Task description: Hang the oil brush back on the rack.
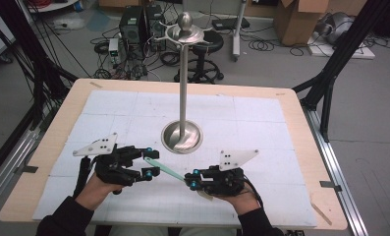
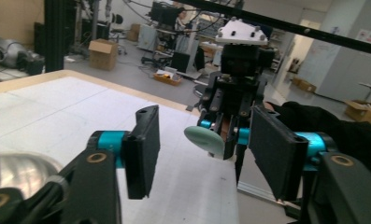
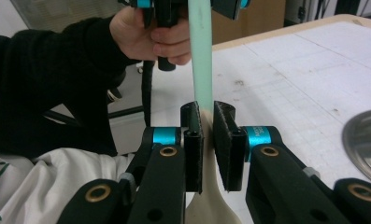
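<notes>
While pinched in the right gripper (image 1: pixel 188 181) like that, looks like an easy thing to handle: a silicone-type spatula (image 1: pixel 165 168) with a mint-green handle and a cream blade. Probably very light, stiffish along the handle, bendy at the blade, and more grippy than slippery. Nothing fragile about it, going by looks.

Right gripper clamped tight on the neck, right at the green-to-cream join, with the blade end pointing back toward the person. Apparently held up off the table (image 1: pixel 281 147), low over the near edge, handle aimed up-left at the left gripper (image 1: pixel 151 162). Left gripper spread wide, jaws either side of the rounded handle tip (image 2: pixel 204 137), not touching it and gripping nothing. Best spot to grab, at a guess: the flat sides of the handle near that tip, pads square on, never the floppy blade.

As for containers, none on the table really. Nearest candidate: the dished base (image 1: pixel 181 137) of the metal stand (image 1: pixel 183 73), just beyond the grippers, holding only its own pole. Hooks (image 1: pixel 185 33) up top seem bare, but hard to tell. Cardboard box (image 1: pixel 293 19) on the floor beyond, contents hidden.
</notes>
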Available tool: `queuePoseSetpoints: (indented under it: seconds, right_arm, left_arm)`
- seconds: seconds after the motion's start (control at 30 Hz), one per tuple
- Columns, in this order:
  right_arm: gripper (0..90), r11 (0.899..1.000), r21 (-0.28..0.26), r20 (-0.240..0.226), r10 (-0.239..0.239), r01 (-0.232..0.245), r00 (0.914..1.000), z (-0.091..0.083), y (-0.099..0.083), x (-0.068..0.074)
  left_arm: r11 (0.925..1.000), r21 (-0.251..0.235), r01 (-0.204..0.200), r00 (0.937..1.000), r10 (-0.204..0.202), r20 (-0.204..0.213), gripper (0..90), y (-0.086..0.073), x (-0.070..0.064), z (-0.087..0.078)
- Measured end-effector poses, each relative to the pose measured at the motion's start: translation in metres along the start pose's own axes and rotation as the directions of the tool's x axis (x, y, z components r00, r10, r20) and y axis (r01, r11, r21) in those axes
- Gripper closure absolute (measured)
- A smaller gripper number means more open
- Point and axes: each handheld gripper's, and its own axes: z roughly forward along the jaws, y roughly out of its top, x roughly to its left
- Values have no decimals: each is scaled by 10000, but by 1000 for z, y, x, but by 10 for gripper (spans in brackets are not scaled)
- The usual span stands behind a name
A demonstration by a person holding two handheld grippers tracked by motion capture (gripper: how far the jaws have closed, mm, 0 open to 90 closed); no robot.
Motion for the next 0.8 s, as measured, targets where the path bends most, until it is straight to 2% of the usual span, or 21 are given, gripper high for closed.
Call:
queuePoseSetpoints:
  seconds: [0.1,0.13,0.17,0.3,0.5,0.67,0.8]
  right_arm:
    - [825,9999,-121,-140,47,-48,9999,1,0,-1]
    - [825,9999,-128,-214,73,-76,9997,2,0,-1]
    - [825,9999,-128,-214,73,-76,9997,2,0,-1]
    - [824,9998,-162,-537,77,-86,9985,5,-1,-1]
    - [824,9997,-205,-771,150,-166,9969,5,-2,-2]
    - [819,9997,-208,-806,133,-150,9967,6,-2,-2]
    - [801,9998,-124,-749,163,-173,9971,7,-1,-2]
  left_arm:
    - [10000,14,-29,9998,29,191,560,0,-1,1]
    - [10000,23,-61,9997,61,230,612,0,-1,1]
    - [9999,31,-101,9995,100,291,612,-1,-1,2]
    - [9998,-151,-152,9986,160,500,730,-1,-1,3]
    - [9996,-232,-133,9962,152,854,751,-1,-3,3]
    - [9996,-253,-155,9970,173,751,756,1,-6,4]
    - [9997,-8,-255,9973,255,682,757,5,-8,5]
